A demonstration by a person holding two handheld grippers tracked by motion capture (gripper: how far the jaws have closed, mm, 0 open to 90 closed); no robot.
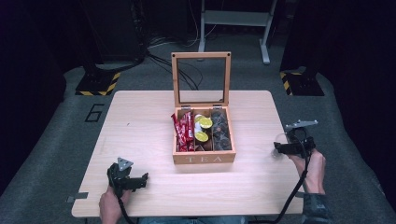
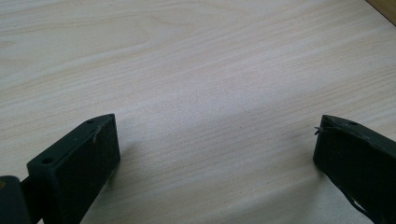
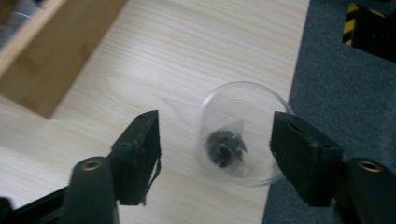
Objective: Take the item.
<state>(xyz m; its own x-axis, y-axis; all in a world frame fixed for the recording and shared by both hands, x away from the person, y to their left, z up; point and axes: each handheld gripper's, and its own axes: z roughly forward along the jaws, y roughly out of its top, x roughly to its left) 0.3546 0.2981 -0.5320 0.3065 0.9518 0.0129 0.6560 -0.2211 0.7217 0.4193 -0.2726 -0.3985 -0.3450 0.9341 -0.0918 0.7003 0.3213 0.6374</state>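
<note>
The high view looks forward and down from above the person's side, taking in the whole table (image 1: 140, 140) and the floor beyond. The left gripper view sits close over bare tabletop (image 2: 196, 70), looking along its jaws. The right gripper view looks steeply down at the table's edge, near a clear cup (image 3: 243, 133). All three share the wooden tabletop

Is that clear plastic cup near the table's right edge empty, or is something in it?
Not empty: the clear plastic cup stands upright with a dark pyramid tea bag resting at its bottom.
</note>
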